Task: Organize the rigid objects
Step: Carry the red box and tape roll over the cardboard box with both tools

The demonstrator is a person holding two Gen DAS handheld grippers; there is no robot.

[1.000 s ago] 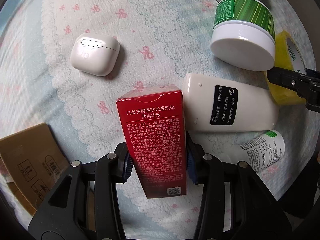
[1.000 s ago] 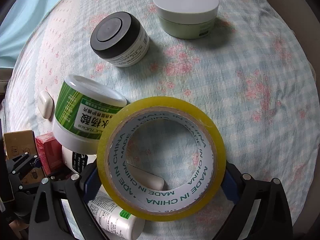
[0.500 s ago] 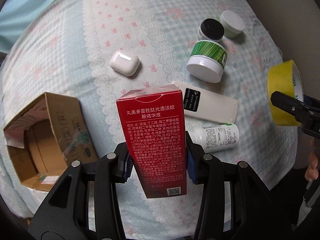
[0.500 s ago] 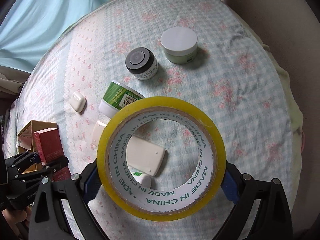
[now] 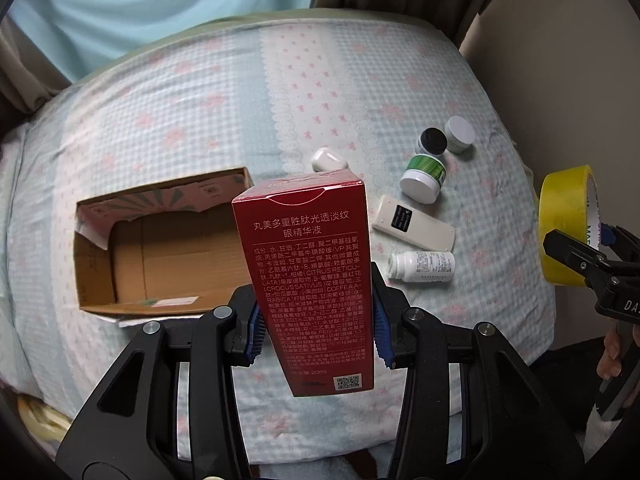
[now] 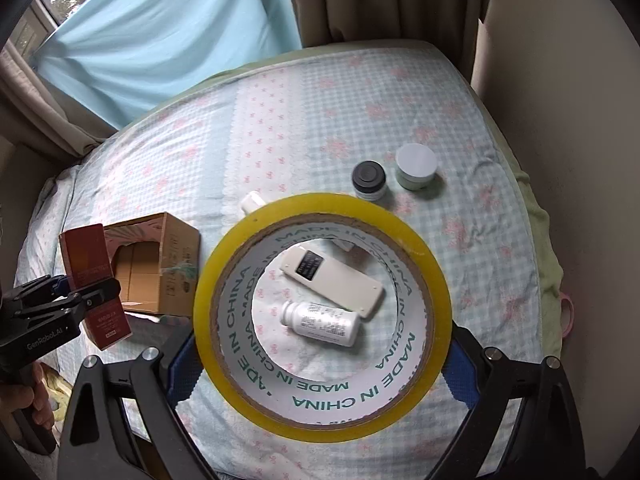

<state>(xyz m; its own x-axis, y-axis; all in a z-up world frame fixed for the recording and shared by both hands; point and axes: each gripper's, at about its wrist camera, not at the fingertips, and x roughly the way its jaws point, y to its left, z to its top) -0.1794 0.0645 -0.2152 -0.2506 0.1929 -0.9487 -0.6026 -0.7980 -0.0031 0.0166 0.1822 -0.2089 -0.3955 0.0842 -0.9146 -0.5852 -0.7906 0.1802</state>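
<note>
My left gripper [image 5: 316, 332] is shut on a tall red carton [image 5: 308, 272], held high above the bed, just right of an open cardboard box [image 5: 160, 248]. My right gripper [image 6: 320, 364] is shut on a yellow tape roll [image 6: 320, 308], also held high; it shows at the right in the left wrist view [image 5: 564, 224]. On the bed lie a white remote [image 5: 412, 224], a white pill bottle [image 5: 422, 266], a green-labelled jar [image 5: 422, 176], a black-lidded jar [image 5: 432, 140], a white-lidded jar [image 5: 460, 134] and a white earbud case [image 5: 328, 160].
The bed has a checked floral cover [image 5: 240, 112]. A blue curtain [image 6: 160, 40] hangs behind it and a beige wall [image 6: 560, 80] stands on the right. The bed's near edge drops off below the grippers.
Both grippers have risen far above the bed with their objects still held. The whole bed and the open cardboard box have come into view.
</note>
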